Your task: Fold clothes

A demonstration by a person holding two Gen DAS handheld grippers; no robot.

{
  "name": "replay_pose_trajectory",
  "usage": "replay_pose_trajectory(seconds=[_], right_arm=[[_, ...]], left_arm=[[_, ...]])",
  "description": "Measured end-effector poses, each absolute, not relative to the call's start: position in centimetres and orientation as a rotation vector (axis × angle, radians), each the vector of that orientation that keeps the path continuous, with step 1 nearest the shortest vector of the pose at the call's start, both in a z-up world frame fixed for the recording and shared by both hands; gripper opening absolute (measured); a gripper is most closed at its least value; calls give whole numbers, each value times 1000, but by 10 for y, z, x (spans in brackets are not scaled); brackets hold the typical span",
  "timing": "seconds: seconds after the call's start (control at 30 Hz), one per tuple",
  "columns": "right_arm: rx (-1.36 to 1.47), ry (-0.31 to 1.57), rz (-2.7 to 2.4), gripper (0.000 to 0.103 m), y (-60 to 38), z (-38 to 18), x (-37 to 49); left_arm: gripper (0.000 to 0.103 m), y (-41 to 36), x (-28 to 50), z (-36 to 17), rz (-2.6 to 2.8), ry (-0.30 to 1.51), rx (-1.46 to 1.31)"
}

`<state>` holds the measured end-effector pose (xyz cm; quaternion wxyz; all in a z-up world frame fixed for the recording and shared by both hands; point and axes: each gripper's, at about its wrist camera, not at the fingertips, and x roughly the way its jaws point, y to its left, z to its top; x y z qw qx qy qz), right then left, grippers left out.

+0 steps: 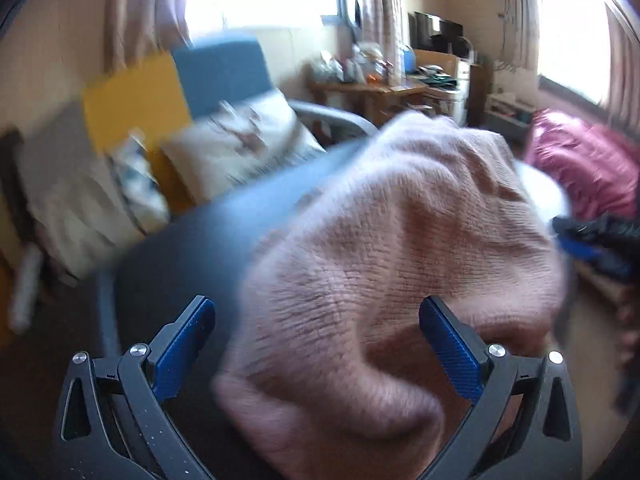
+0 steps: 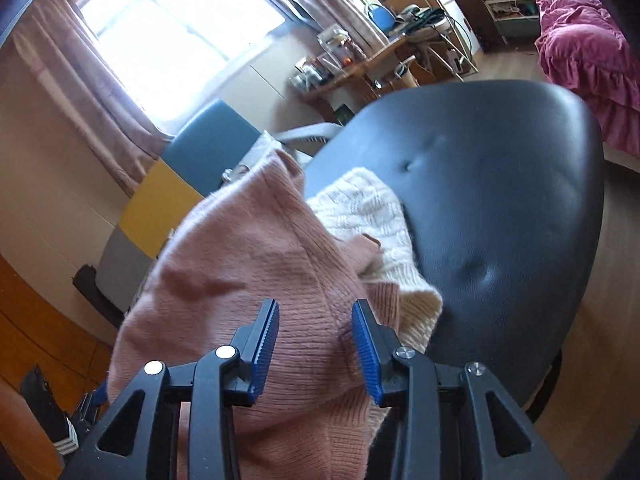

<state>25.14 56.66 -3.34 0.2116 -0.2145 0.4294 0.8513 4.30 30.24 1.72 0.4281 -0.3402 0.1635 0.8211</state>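
Had the pink sweater [image 2: 248, 280] heaped on the black seat [image 2: 500, 184] over a cream knit [image 2: 360, 208], left gripper [image 1: 316, 320] spread wide, right gripper [image 2: 315, 320] partly open, neither gripping anything.

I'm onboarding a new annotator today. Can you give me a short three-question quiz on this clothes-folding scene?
1. True or false: the pink knitted sweater lies partly over the cream cable-knit garment.
2. What do both garments rest on? A) wooden floor B) black padded leather seat C) magenta bed
3. Fill in: neither the left gripper nor the right gripper is ____ on fabric.

Key: 1 true; 2 B; 3 shut
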Motion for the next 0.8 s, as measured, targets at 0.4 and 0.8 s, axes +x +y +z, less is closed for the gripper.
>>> replay_pose_trajectory(seconds=[0.4,0.8], right_arm=[[-540,1246,2225,41,586,-50,271],[-726,1237,2261,44,581,-62,239]], left_arm=[[15,296,58,111,1923,172,-700],[15,241,49,273,1992,-10,-326]])
